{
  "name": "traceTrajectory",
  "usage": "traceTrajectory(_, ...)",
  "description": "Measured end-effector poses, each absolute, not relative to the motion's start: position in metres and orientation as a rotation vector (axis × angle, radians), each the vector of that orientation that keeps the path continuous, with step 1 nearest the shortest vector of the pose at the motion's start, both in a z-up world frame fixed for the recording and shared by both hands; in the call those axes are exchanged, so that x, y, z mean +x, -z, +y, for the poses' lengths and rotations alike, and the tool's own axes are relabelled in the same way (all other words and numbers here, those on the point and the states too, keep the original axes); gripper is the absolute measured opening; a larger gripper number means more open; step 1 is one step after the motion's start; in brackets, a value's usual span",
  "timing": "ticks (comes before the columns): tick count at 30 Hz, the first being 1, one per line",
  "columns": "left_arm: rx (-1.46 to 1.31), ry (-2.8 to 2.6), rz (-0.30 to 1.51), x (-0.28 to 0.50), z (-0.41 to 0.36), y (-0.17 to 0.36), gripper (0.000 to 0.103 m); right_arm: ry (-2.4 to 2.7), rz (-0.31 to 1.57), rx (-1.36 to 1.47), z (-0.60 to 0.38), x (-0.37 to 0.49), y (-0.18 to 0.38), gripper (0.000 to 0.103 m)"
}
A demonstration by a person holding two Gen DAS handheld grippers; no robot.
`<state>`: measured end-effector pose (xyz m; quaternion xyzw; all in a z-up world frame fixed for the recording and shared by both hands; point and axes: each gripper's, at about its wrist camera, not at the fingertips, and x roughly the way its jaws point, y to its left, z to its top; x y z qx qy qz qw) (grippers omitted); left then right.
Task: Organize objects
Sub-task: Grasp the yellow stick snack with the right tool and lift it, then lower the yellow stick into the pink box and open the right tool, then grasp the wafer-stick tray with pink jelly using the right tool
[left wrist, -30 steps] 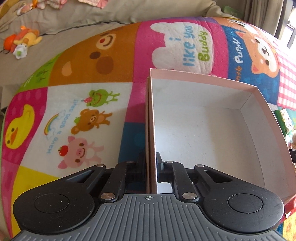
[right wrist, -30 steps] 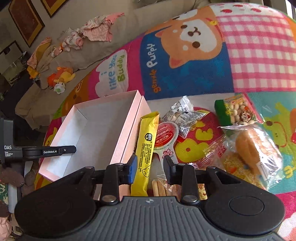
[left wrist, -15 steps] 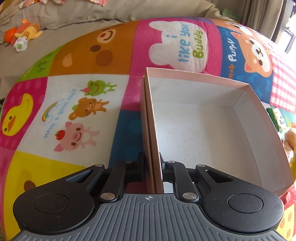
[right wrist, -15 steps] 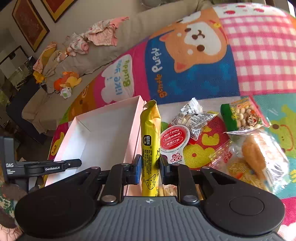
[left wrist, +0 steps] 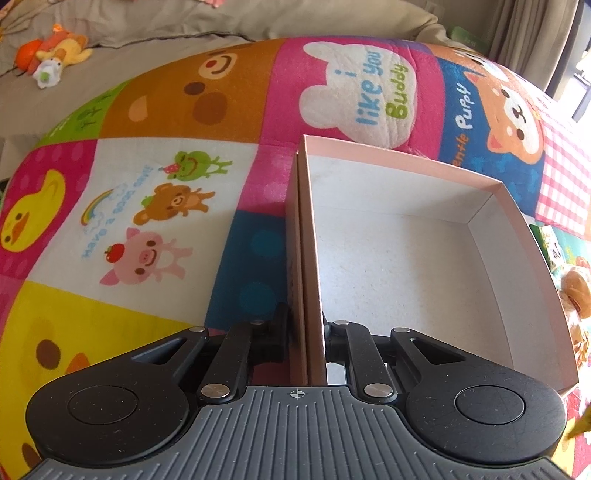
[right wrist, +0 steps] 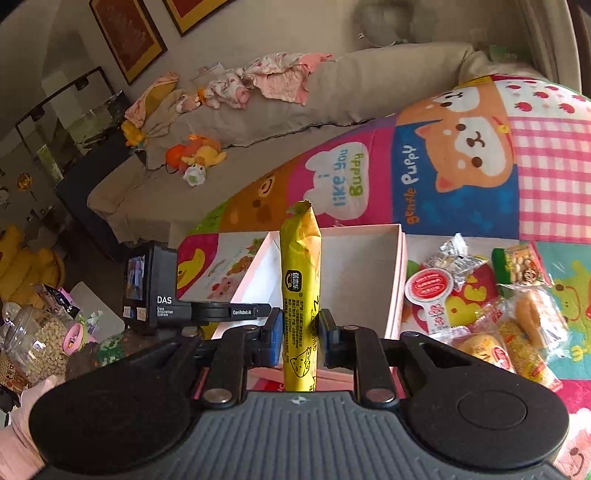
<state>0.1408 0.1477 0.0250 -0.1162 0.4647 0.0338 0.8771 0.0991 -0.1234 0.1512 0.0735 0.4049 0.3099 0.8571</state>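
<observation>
Currently clamped by the right tongs [right wrist: 298,328] low on its length, yellow snack stick [right wrist: 300,288] raised at frame centre over the pink box [right wrist: 369,280], likely to swing; left tongs [left wrist: 305,341] pinching box wall, possibly tipping it.

One pink box [right wrist: 400,280], open at the top. One long yellow snack stick [right wrist: 300,280]. One round red-and-white lidded cup [right wrist: 428,286]. One silver foil packet [right wrist: 452,260]. One green packet [right wrist: 519,264] printed with nuts. Two or three clear bags of pastry [right wrist: 532,325], heaped together and hard to tell apart. One patchwork play mat [left wrist: 155,306] with cartoon animals. One beige sofa [right wrist: 295,147]. One soft toy [right wrist: 195,157] in orange and yellow on its seat. Two framed pictures [right wrist: 127,35] on the wall. One jar of pale pellets [right wrist: 40,343]. Two tools, one in each view: left tool [left wrist: 304,332] and right tool [right wrist: 297,338].
</observation>
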Motion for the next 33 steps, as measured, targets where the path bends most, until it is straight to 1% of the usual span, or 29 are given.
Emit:
traceTrajectory(2,-0.267,-0.064,0.973,0.141,0.151,-0.025,0.015,-0.668,0.893,0.184,-0.103,0.119,-0.141,0.02)
traceTrajectory(6,-0.281,-0.04,0.983,0.139,0.153,-0.025,0.017,-0.597,0.942,0.152,-0.059,0.157,-0.106,0.02)
traceTrajectory(9,-0.276,-0.025,0.986,0.138,0.153,-0.026,0.017,-0.583,1.04,0.252,-0.042,0.186,-0.071,0.02)
traceTrajectory(11,-0.284,-0.024,0.984,0.138,0.154,-0.025,0.017,-0.581,1.059,0.311,-0.031,0.199,-0.057,0.02)
traceTrajectory(12,-0.287,-0.025,0.984,0.138,0.155,-0.025,0.017,-0.587,1.072,0.343,-0.026,0.205,-0.049,0.023)
traceTrajectory(14,-0.29,-0.025,0.98,0.137,0.155,-0.025,0.017,-0.619,1.107,0.39,-0.016,0.212,-0.039,0.023)
traceTrajectory(16,-0.294,-0.026,0.979,0.137,0.156,-0.025,0.017,-0.672,1.14,0.407,-0.011,0.213,-0.035,0.026)
traceTrajectory(17,-0.298,-0.028,0.979,0.137,0.156,-0.025,0.017,-0.676,1.135,0.396,-0.011,0.21,-0.037,0.029)
traceTrajectory(20,-0.304,-0.036,0.976,0.137,0.156,-0.025,0.017,-0.653,1.036,0.306,-0.025,0.195,-0.058,0.029)
traceTrajectory(23,-0.311,-0.044,0.973,0.137,0.156,-0.024,0.017,-0.604,0.857,0.14,-0.061,0.166,-0.092,0.029)
traceTrajectory(24,-0.314,-0.046,0.971,0.136,0.157,-0.024,0.017,-0.584,0.804,0.092,-0.074,0.154,-0.101,0.032)
traceTrajectory(25,-0.318,-0.047,0.97,0.136,0.157,-0.024,0.017,-0.558,0.759,0.045,-0.088,0.141,-0.107,0.038)
traceTrajectory(27,-0.321,-0.051,0.967,0.136,0.157,-0.024,0.017,-0.494,0.684,-0.043,-0.121,0.115,-0.116,0.045)
traceTrajectory(29,-0.323,-0.054,0.966,0.135,0.157,-0.024,0.017,-0.441,0.662,-0.104,-0.15,0.091,-0.113,0.048)
traceTrajectory(33,-0.323,-0.066,0.966,0.134,0.156,-0.024,0.016,-0.4,0.721,-0.16,-0.184,0.057,-0.085,0.048)
